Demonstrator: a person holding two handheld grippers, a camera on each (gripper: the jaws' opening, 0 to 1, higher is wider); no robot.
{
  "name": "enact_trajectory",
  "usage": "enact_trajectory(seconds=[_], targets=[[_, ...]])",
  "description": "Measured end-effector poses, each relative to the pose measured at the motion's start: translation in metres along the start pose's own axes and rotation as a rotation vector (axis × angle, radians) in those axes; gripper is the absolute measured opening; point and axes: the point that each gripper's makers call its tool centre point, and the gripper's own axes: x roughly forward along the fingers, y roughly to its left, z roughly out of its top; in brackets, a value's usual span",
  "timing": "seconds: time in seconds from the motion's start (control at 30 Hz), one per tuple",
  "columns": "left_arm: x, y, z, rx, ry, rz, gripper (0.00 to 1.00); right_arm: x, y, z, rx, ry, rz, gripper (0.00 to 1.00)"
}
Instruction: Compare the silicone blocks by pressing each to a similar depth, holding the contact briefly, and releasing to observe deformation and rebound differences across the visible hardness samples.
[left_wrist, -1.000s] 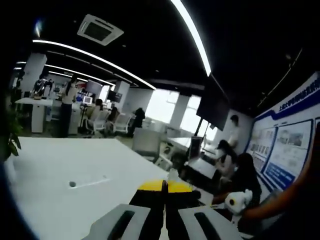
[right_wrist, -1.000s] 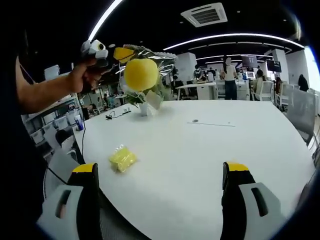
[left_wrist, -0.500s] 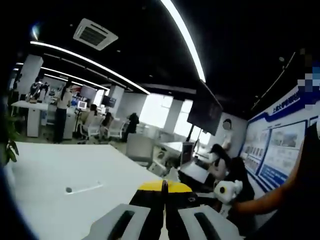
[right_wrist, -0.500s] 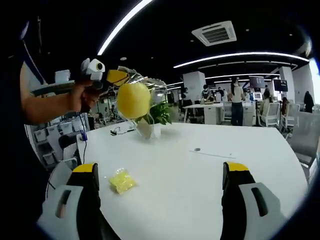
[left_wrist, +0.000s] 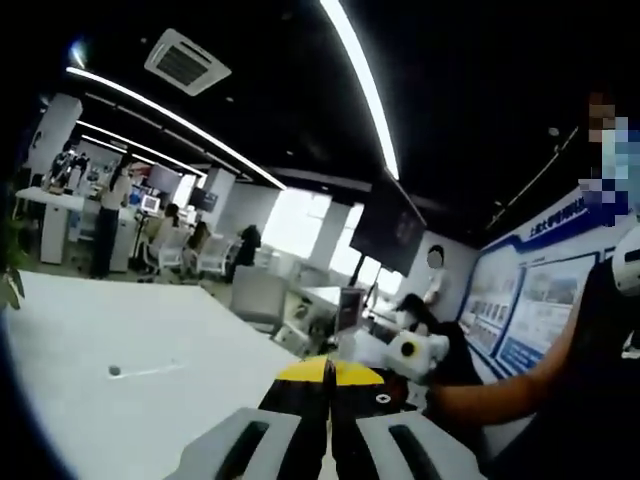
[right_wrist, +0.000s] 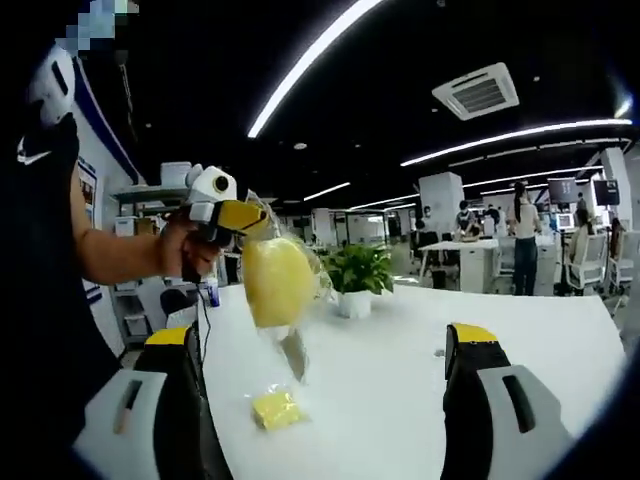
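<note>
The left claw (right_wrist: 243, 216) has lifted its bagged yellow block (right_wrist: 277, 282) higher off the white table (right_wrist: 400, 380).

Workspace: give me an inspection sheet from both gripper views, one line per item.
Surface: white table, large, mostly bare.
Job's things: yellow block in clear wrap hangs in the air from the left claw; small yellow block lies on the table below it.
Clutter: potted plant stands on the table behind the blocks; small dark dot with a thin line on the table.
Grippers: left claw shut on the wrap, held up by a hand; right claw open, jaws wide apart, holding nothing.
Cables: dark cable hangs from the left claw's handle.
Surroundings: open office, desks, chairs, people, ceiling light strips, blue wall posters.
</note>
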Motion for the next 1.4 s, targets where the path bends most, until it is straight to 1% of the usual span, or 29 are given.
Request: enact_trajectory(seconds=[0.07,0.13,0.2,0.27,0.33,0.4,0.47,0.57,0.7,0.73,0.77,0.8,0.87,1.03,1.17,1.23,1.4], targets=[[0.0,-0.002,-0.001,-0.005,-0.006,-0.001,0.0,0.004,0.0,0.0,-0.018,0.0,0.005,0.96],[0.0,-0.003,-0.001,-0.008,-0.008,-0.004,0.0,0.009,0.007,0.0,-0.024,-0.002,0.041,0.96],[0.0,-0.005,-0.001,-0.013,-0.01,-0.007,0.0,0.011,0.012,0.003,-0.023,-0.015,0.063,0.91],[-0.001,-0.006,-0.002,-0.017,-0.011,-0.009,0.0,0.014,0.018,0.01,0.006,-0.037,0.106,0.86],[-0.002,-0.008,-0.003,-0.027,-0.011,-0.018,0.0,0.017,0.022,0.011,0.001,-0.036,0.135,0.82],[-0.003,-0.009,-0.003,-0.037,-0.013,-0.024,0.0,0.02,0.027,0.012,0.002,-0.022,0.171,0.76],[-0.002,-0.011,-0.004,-0.056,-0.016,-0.036,0.0,0.023,0.029,0.014,-0.012,-0.027,0.19,0.72],[0.0,-0.014,-0.005,-0.058,-0.014,-0.045,0.0,0.025,0.032,0.016,-0.001,-0.04,0.222,0.67],[0.003,-0.016,-0.004,-0.072,-0.021,-0.053,0.0,0.026,0.032,0.012,0.001,-0.037,0.232,0.57],[0.004,-0.017,-0.005,-0.076,-0.026,-0.053,0.0,0.025,0.034,0.015,0.016,-0.063,0.24,0.57],[0.005,-0.017,-0.006,-0.088,-0.03,-0.053,0.0,0.025,0.033,0.016,0.024,-0.07,0.238,0.57],[0.005,-0.017,-0.006,-0.089,-0.03,-0.052,0.0,0.024,0.034,0.016,0.023,-0.075,0.239,0.54],[0.008,-0.017,-0.008,-0.093,-0.029,-0.05,0.0,0.023,0.035,0.015,0.022,-0.076,0.252,0.49],[0.009,-0.02,-0.011,-0.103,-0.026,-0.048,0.0,0.022,0.037,0.015,0.021,-0.068,0.268,0.41],[0.009,-0.023,-0.011,-0.101,-0.023,-0.05,0.0,0.021,0.04,0.015,0.021,-0.065,0.279,0.38],[0.008,-0.023,-0.011,-0.099,-0.025,-0.046,0.0,0.021,0.04,0.015,0.013,-0.062,0.281,0.34],[0.006,-0.024,-0.01,-0.095,-0.031,-0.046,0.0,0.022,0.042,0.016,0.051,-0.064,0.291,0.29]])
